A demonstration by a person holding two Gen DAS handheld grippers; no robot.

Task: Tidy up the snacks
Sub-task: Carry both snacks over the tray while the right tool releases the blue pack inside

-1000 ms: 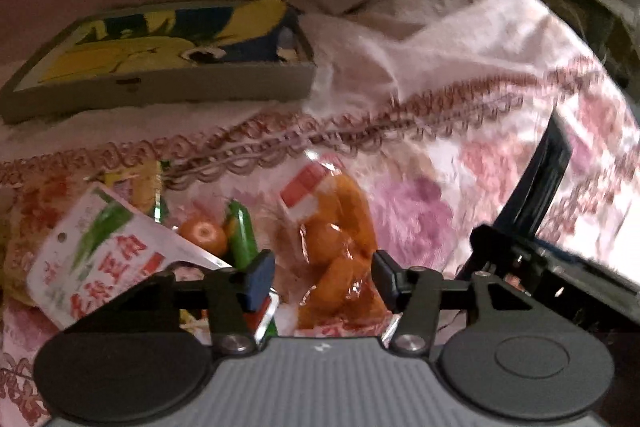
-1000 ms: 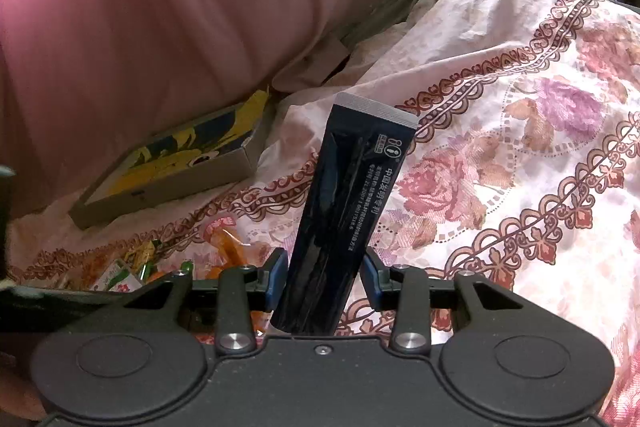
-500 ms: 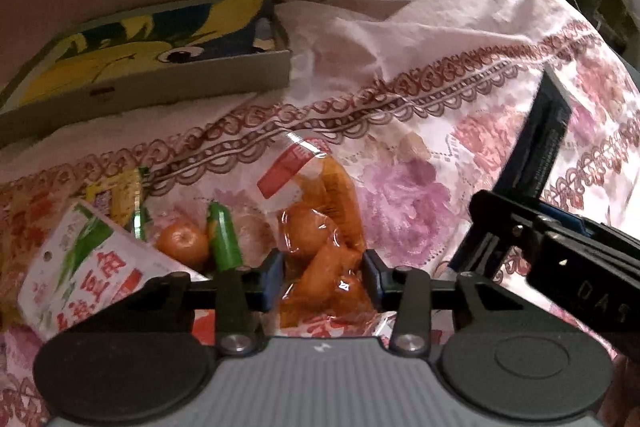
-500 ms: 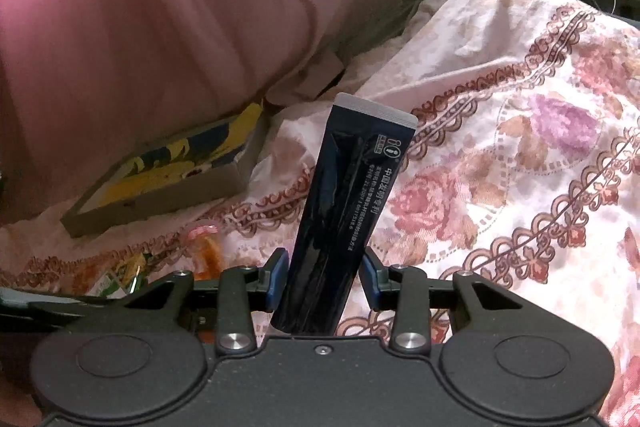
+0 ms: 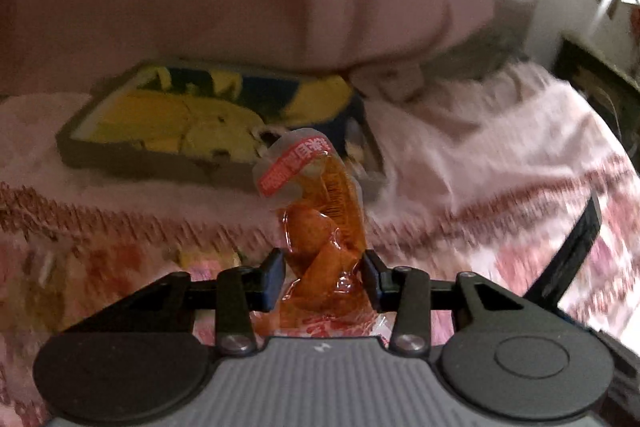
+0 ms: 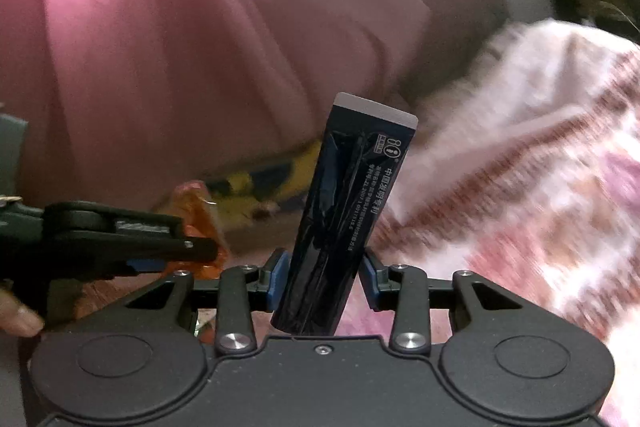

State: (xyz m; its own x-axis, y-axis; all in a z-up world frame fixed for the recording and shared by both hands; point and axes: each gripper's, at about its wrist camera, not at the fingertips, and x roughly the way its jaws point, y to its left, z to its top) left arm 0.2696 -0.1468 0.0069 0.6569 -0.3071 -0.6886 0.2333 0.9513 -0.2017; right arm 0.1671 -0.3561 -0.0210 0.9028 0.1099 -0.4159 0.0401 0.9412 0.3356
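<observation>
Orange snack pouch (image 5: 324, 223) now aloft, blurred.

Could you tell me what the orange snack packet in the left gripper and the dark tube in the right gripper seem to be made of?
The orange snack packet looks like thin clear plastic film: the contents show through, and it is glossy and crinkled. The dark tube seems to be glossy plastic or laminate, with sheen streaks and a flat crimped silver end, though metal foil cannot be ruled out.
</observation>
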